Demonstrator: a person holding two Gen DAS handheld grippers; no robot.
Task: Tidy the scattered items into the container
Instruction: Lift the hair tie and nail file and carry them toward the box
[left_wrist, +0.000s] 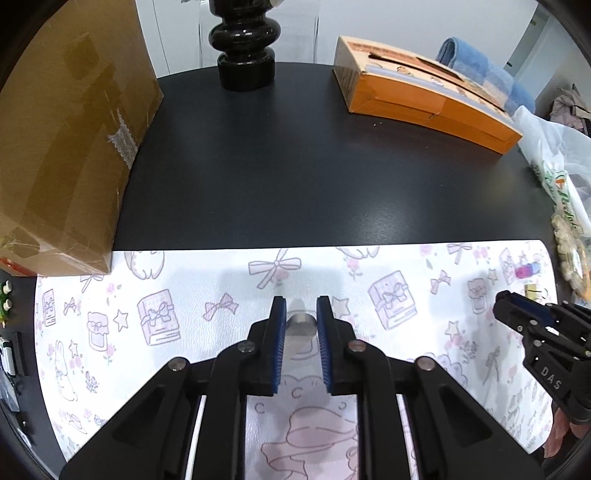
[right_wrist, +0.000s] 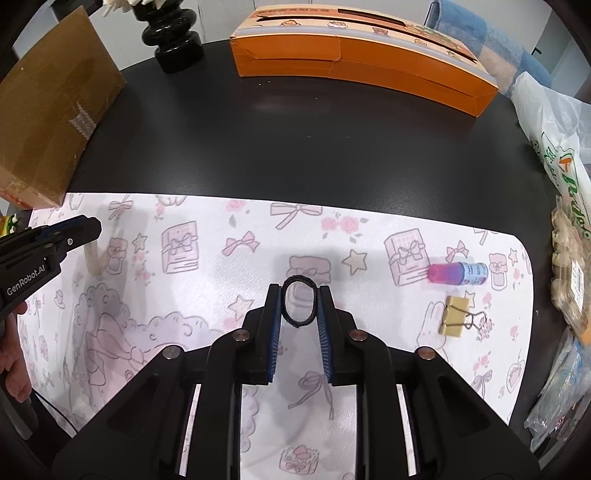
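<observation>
Blue-padded fingers of the left tool clamp a small grey cylinder above the patterned mat; the right tool, likewise nearly closed, pinches a black hair tie that stands as an upright loop between its pads. To the right on the mat lie a gold binder clip and, just beyond it, a pink-capped tube. Farther back on the black surface sit a brown cardboard box, a black vase and an orange carton.
</observation>
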